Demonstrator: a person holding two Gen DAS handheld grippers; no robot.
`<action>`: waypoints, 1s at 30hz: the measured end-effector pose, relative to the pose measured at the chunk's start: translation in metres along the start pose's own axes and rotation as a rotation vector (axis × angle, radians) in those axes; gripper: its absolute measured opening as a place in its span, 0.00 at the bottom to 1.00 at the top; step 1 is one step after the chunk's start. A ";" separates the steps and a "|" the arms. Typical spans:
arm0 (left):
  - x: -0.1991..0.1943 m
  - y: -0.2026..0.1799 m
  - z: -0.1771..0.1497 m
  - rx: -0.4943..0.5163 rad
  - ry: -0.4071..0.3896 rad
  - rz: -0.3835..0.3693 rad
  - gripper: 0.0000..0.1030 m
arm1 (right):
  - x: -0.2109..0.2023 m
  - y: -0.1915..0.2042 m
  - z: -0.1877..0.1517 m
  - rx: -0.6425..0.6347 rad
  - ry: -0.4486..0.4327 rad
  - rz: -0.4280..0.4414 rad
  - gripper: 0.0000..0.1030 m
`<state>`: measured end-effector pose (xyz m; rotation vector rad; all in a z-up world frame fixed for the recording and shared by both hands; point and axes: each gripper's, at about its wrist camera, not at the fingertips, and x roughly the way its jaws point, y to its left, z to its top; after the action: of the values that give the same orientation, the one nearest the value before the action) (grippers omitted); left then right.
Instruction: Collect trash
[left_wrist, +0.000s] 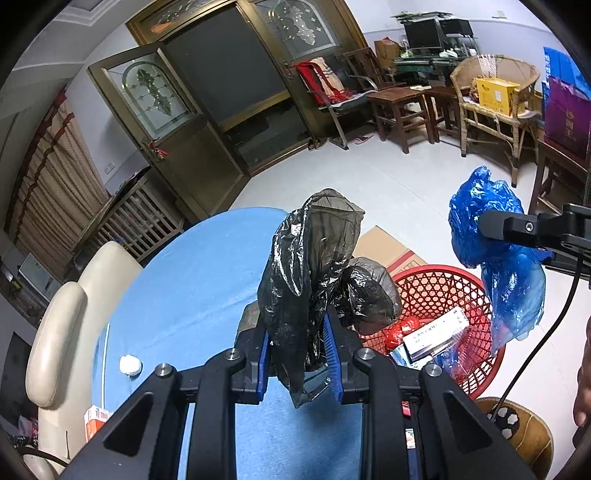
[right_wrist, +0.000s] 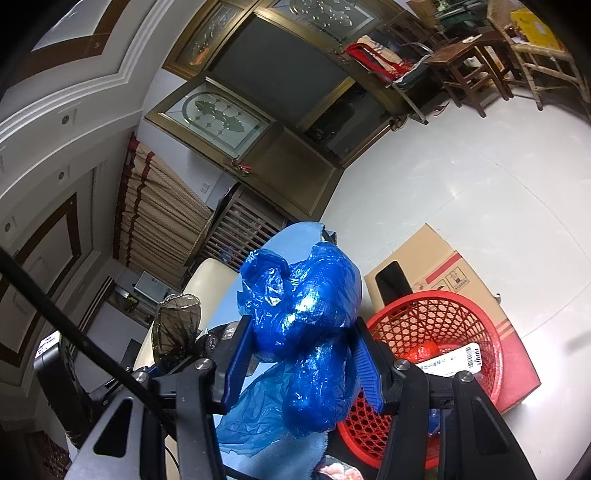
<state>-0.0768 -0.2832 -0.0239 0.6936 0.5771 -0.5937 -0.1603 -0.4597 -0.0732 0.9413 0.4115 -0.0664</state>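
A blue-covered surface (left_wrist: 192, 280) fills the lower left of a living room with a pale tiled floor (left_wrist: 388, 177), a cream armchair (left_wrist: 59, 332) at its left edge and brass-framed glass doors (left_wrist: 221, 74) behind. On the cloth lies 1 small white crumpled wad (left_wrist: 130, 365), seen only from the left wrist, as are an orange-and-white carton (left_wrist: 96, 419) at the surface's edge and a wicker chair (left_wrist: 495, 92) holding a yellow box (left_wrist: 496, 94) at far right. The left tool (left_wrist: 300, 363) is closed narrowly on a crumpled black plastic bag (left_wrist: 310, 266), which stands up between its blue pads above the surface. To the right, a red lattice basket (left_wrist: 436, 291) sits on the floor against a cardboard box (left_wrist: 388, 247), already holding a printed white packet (left_wrist: 436, 334) and a red wrapper (left_wrist: 397, 330). The right tool (right_wrist: 301, 363) grips a bunched blue plastic bag (right_wrist: 306, 314), its pads set moderately apart around the bundle, which hangs just left of the basket (right_wrist: 439, 325) in the right wrist view. That view alone shows a dark phone-like slab (right_wrist: 391, 282) lying on the cardboard box (right_wrist: 454, 266), and the moulded ceiling (right_wrist: 74, 74). A black cable (right_wrist: 74, 332) crosses in front of the left tool there, and the blue bag blocks much of the surface behind it.
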 end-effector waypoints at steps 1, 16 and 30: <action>0.001 -0.003 0.001 0.006 0.002 -0.003 0.27 | 0.000 -0.002 0.001 0.005 -0.001 -0.001 0.54; 0.023 -0.027 0.006 0.060 0.031 -0.055 0.27 | 0.003 -0.037 0.004 0.090 -0.019 -0.073 0.54; 0.030 -0.027 0.002 0.064 0.057 -0.077 0.37 | 0.009 -0.049 0.004 0.139 -0.015 -0.096 0.61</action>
<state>-0.0734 -0.3106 -0.0533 0.7533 0.6421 -0.6687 -0.1621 -0.4911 -0.1118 1.0566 0.4427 -0.1910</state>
